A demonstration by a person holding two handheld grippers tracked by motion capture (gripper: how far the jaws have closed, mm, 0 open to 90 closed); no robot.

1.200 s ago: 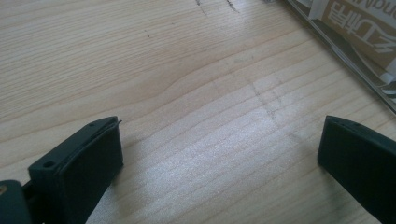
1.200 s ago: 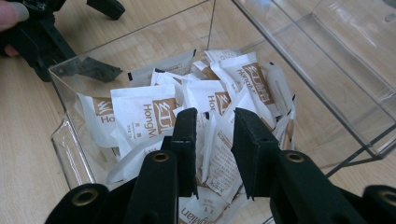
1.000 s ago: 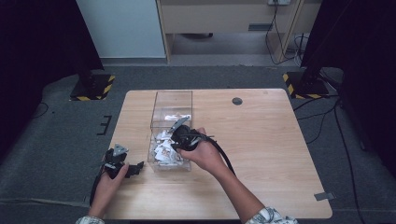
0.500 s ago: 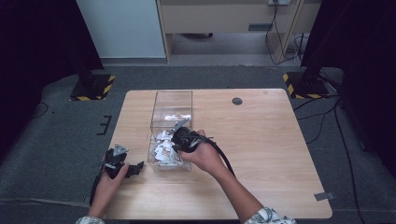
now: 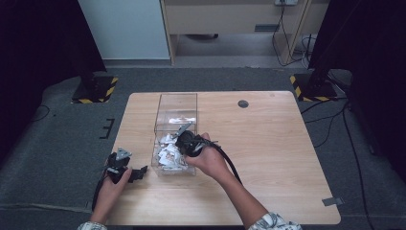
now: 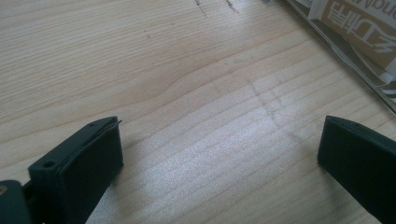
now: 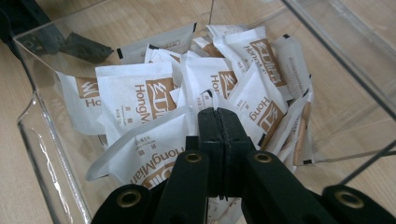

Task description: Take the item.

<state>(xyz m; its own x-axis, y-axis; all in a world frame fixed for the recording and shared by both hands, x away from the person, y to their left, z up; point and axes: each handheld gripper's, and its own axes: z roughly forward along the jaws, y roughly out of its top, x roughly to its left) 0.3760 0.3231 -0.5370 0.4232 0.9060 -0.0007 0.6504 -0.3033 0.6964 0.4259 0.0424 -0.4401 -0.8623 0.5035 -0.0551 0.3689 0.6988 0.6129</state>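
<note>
A clear plastic box (image 5: 176, 103) stands on the wooden table and holds several white sachets (image 5: 167, 154) with brown printed labels (image 7: 135, 93). My right gripper (image 5: 182, 143) reaches down into the box from its right side. Its jaws have just been closing and now meet at the tips (image 7: 218, 112), with a thin white corner of one sachet pinched between them. My left gripper (image 5: 139, 173) rests on the table left of the box, held in the person's left hand. Its jaws stand wide apart (image 6: 219, 154) over bare wood with nothing between them.
The box's near wall (image 7: 42, 135) and right wall hem in the right gripper. The left gripper's black jaws (image 7: 46, 37) show through the box wall. A small dark round grommet (image 5: 243, 103) sits at the table's far side. A cable (image 5: 230, 163) trails from the right gripper along the forearm.
The right gripper has tipped slightly lower into the box. Both hands otherwise keep their places.
</note>
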